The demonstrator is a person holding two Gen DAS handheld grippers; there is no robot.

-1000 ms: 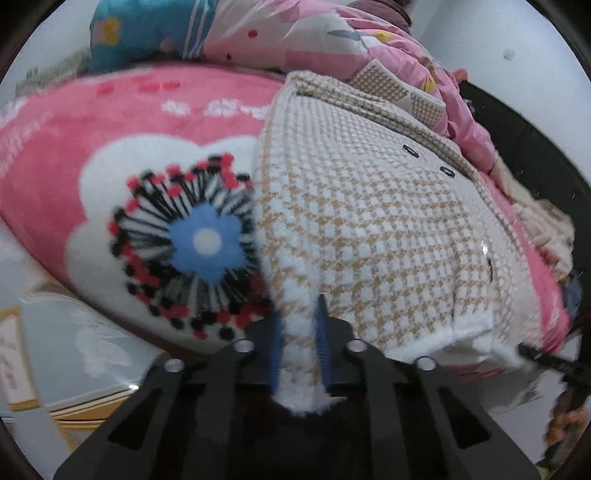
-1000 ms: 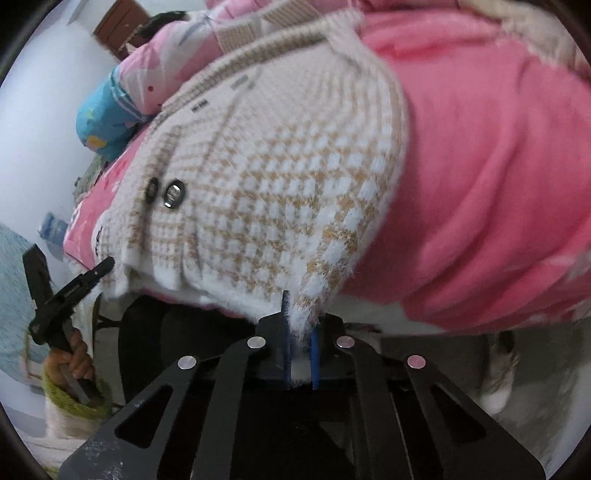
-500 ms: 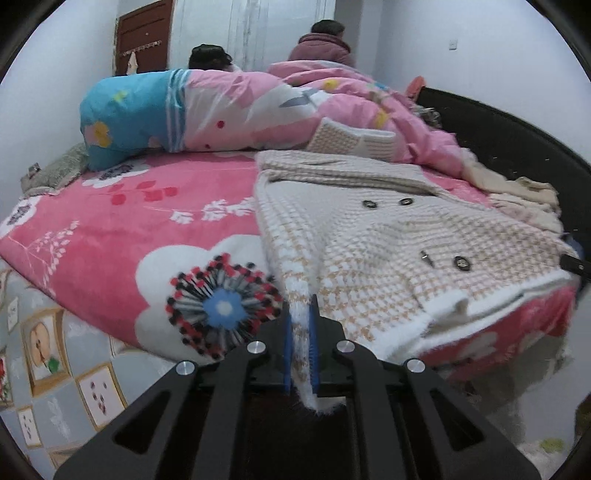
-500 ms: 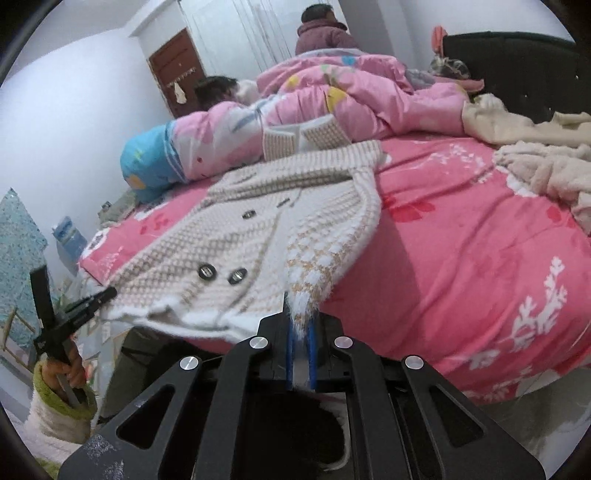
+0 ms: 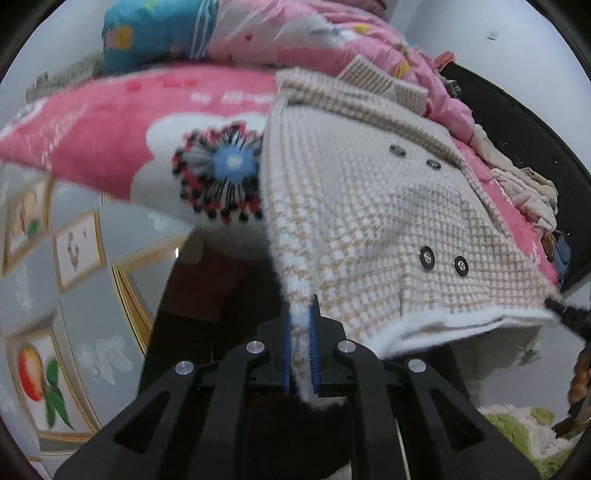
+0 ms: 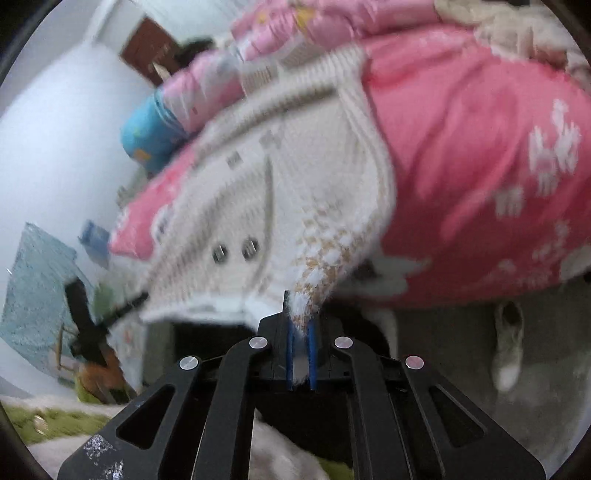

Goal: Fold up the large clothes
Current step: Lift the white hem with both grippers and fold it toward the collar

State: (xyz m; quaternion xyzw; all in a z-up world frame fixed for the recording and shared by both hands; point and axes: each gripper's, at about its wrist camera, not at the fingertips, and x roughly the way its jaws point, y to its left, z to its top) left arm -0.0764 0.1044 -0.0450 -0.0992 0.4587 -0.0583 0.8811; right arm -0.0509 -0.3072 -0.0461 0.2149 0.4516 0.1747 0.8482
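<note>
A: What does the left gripper [image 5: 300, 343] hold?
B: It is pinched tight on the fuzzy white hem of the checked knit coat [image 5: 369, 206].
A: Where is the coat?
B: It lies on the pink flower blanket [image 5: 110, 136] on the bed, with its bottom edge hanging off.
A: And the right gripper [image 6: 301, 347]?
B: It is squeezed shut on the other hem corner.

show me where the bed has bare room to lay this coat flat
Bare pink blanket lies left of the coat, up to the rolled quilt; more lies right of it. The clothes pile by the headboard is crowded.
</note>
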